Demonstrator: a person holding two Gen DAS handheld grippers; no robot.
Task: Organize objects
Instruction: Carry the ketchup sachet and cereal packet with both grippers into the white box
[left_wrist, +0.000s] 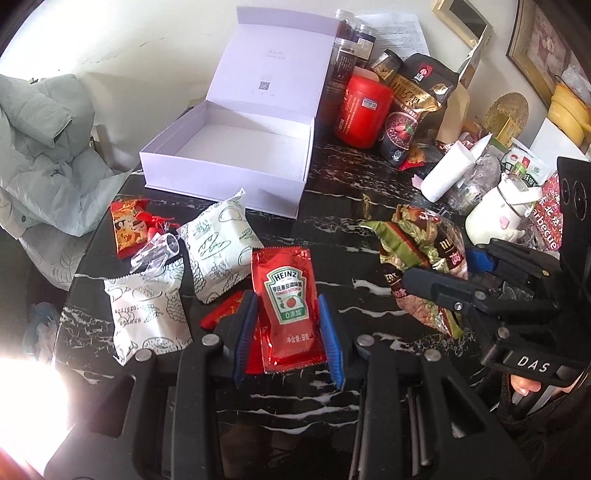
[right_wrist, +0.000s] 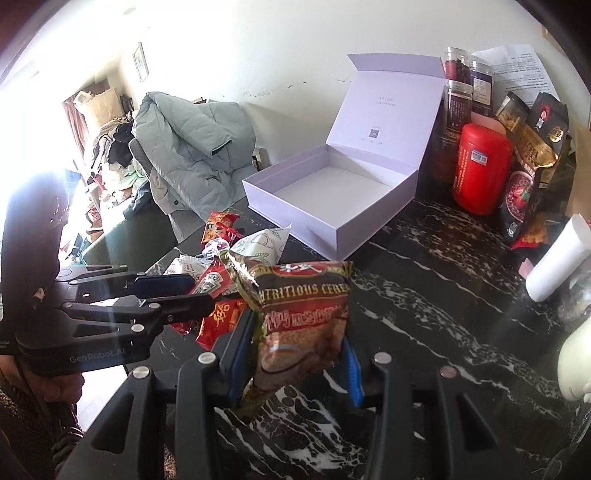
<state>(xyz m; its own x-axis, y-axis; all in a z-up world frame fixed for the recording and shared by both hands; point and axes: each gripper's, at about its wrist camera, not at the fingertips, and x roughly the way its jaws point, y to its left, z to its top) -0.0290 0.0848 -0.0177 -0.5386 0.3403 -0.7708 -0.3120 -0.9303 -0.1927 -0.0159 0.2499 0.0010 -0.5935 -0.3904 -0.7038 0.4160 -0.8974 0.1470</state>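
My left gripper (left_wrist: 286, 306) is shut on a red Heinz ketchup packet (left_wrist: 286, 295), held above the black marble table (left_wrist: 332, 184). My right gripper (right_wrist: 299, 332) is shut on a brown and green cereal sachet (right_wrist: 303, 317), also lifted off the table. From the left wrist view, the right gripper (left_wrist: 439, 266) and its sachet (left_wrist: 424, 240) are at the right. An open, empty white box (left_wrist: 221, 181) with its lid up stands at the back. Two white bread-print packets (left_wrist: 218, 243), an orange snack packet (left_wrist: 129, 225) and a red packet (left_wrist: 221, 314) lie on the table.
A red canister (left_wrist: 360, 107), dark jars and snack bags (left_wrist: 413, 96) crowd the back right beside the box (right_wrist: 295, 206). A white paper roll (left_wrist: 447, 170) and a white jar (left_wrist: 498, 210) stand at the right. A pale green jacket (left_wrist: 44, 147) hangs over a chair at the left.
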